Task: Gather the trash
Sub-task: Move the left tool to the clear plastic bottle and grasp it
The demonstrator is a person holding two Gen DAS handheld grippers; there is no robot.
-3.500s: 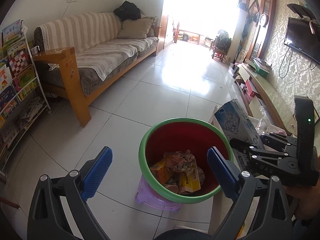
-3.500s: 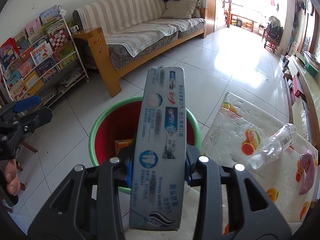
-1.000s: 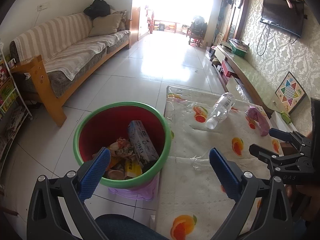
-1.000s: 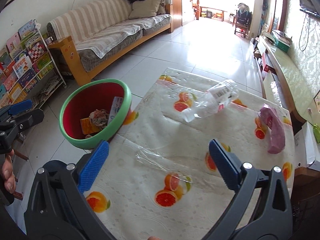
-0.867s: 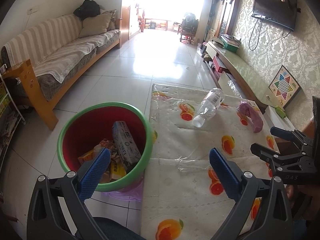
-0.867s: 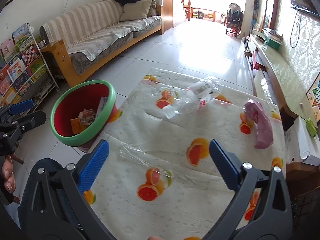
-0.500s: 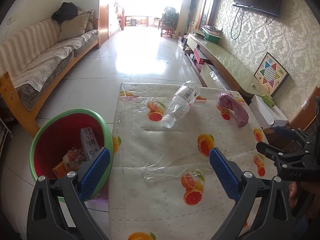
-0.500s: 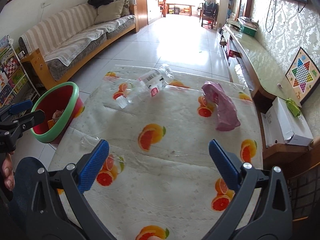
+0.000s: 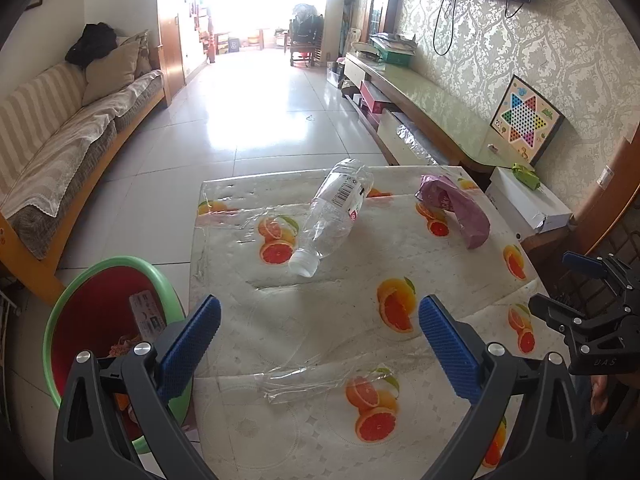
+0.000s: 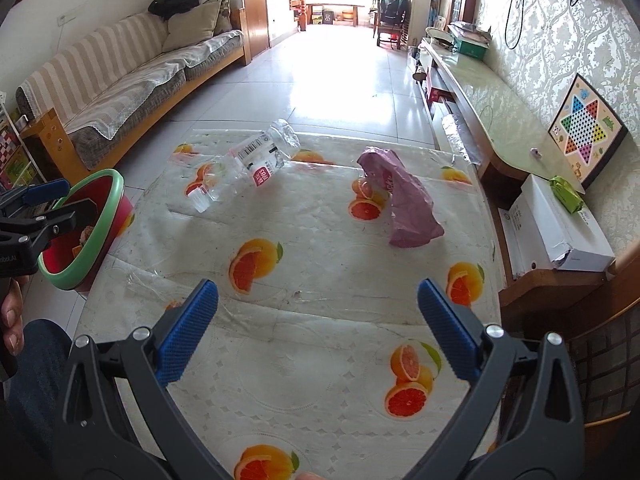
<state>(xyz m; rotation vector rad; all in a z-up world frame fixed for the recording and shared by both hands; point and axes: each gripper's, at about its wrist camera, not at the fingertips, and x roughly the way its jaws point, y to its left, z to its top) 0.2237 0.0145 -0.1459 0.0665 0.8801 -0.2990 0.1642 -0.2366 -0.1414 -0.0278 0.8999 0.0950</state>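
Note:
A clear plastic bottle (image 9: pixel 336 216) (image 10: pixel 250 164) lies on its side at the far part of the table (image 9: pixel 320 312) (image 10: pixel 320 240), which has an orange-print cloth. A crumpled pink bag (image 9: pixel 456 208) (image 10: pixel 404 200) lies to its right. A clear plastic wrapper (image 9: pixel 304 376) (image 10: pixel 156 284) lies near the table's left front. A red bin with a green rim (image 9: pixel 100 320) (image 10: pixel 84 228) stands on the floor left of the table, with a toothpaste box (image 9: pixel 146 314) and other trash inside. My left gripper (image 9: pixel 318 340) and right gripper (image 10: pixel 318 316) are both open and empty above the table's near side.
A sofa (image 9: pixel 68 136) (image 10: pixel 132 72) runs along the left wall. A low TV bench (image 9: pixel 420 108) (image 10: pixel 492 120) and a white box (image 9: pixel 528 200) (image 10: pixel 560 224) stand right of the table. Open tiled floor (image 9: pixel 260 100) lies beyond the table.
Both grippers have swung right from the bin toward the table. The right gripper let the toothpaste box go; it now lies in the bin.

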